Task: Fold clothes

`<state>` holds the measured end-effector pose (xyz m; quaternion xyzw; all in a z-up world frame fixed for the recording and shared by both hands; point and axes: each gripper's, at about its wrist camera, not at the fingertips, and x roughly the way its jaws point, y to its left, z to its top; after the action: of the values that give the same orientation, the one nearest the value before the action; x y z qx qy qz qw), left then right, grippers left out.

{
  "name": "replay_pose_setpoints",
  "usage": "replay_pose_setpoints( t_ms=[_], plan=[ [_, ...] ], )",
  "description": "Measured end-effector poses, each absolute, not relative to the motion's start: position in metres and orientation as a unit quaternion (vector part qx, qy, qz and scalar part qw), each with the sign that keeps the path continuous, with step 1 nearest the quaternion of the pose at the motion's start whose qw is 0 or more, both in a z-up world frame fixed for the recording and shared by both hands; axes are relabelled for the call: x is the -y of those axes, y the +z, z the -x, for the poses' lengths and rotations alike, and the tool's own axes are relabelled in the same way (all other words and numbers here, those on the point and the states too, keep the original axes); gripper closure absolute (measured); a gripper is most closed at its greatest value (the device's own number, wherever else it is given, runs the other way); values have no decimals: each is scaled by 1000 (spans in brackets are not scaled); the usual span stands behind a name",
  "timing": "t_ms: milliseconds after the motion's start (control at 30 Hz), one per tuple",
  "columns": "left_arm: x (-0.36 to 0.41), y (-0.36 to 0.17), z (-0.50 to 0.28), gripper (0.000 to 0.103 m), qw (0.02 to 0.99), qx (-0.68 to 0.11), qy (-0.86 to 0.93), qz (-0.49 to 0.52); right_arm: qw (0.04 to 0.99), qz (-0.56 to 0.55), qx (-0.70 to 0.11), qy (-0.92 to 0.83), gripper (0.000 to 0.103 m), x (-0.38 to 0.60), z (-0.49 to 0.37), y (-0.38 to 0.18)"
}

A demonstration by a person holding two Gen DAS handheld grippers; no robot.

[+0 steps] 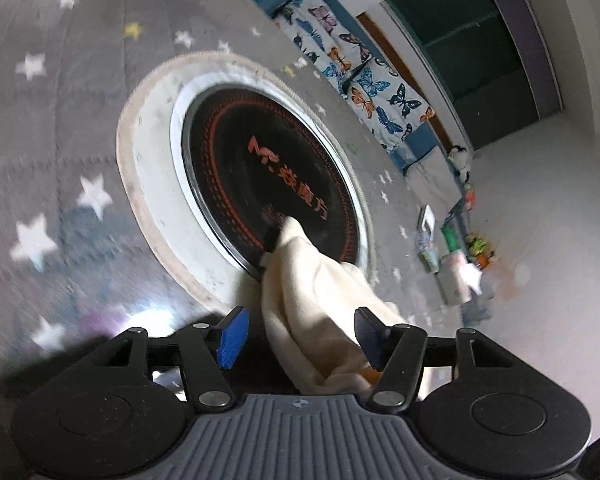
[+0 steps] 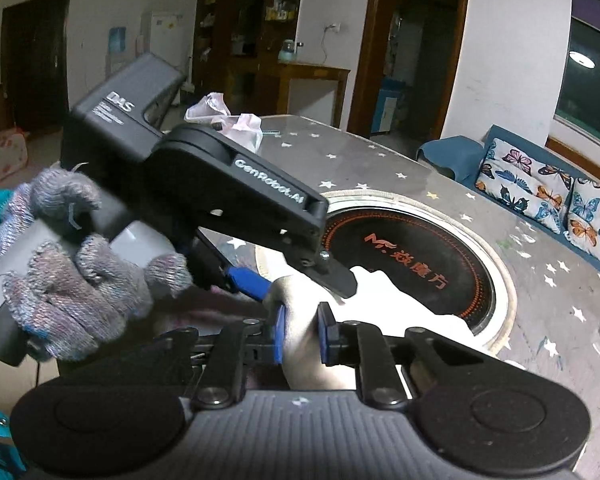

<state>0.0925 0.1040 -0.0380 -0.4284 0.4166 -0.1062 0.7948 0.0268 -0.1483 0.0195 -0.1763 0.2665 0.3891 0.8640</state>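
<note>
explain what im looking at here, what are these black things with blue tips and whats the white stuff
No robot here: a person holds a hand-operated tool in each hand, and each carries a wide-angle camera looking along its two blue-padded fingers. One picture is from the left tool, the other from the right tool, which also shows the gloved hand holding the left one. Below is a grey star-patterned table cover around a round black cooktop. The white stuff is a cream cloth for folding. The right tool's pads pinch it; the left's stand apart, cloth lying loose between them.
</note>
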Motion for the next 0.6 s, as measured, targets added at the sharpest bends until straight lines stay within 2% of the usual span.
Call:
replay_pose_setpoints(
  t_ms=[133, 167, 200, 233, 300, 367, 467, 600],
  plan=[
    [-102, -48, -97, 43, 770, -422, -108, 467, 864, 171, -265, 392, 88, 151, -28, 19],
    [-102, -49, -97, 47, 765, -421, -107, 475, 864, 170, -264, 393, 88, 151, -28, 19],
    [-103, -51, -97, 56, 761, -421, -106, 483, 864, 169, -264, 395, 88, 152, -27, 19],
    [-104, -53, -98, 60, 756, -421, -105, 490, 863, 169, -265, 395, 88, 152, -27, 18],
    [-105, -56, -98, 74, 750, -420, -103, 501, 862, 168, -266, 396, 88, 152, -27, 17],
    [-105, -58, -97, 80, 749, -418, -102, 504, 861, 167, -270, 398, 88, 152, -26, 16],
    [-104, -56, -95, 85, 755, -413, -100, 500, 860, 162, -274, 399, 86, 154, -24, 15],
    [-103, -52, -95, 87, 767, -409, -98, 484, 866, 147, -278, 389, 80, 170, -19, 20]
  ],
)
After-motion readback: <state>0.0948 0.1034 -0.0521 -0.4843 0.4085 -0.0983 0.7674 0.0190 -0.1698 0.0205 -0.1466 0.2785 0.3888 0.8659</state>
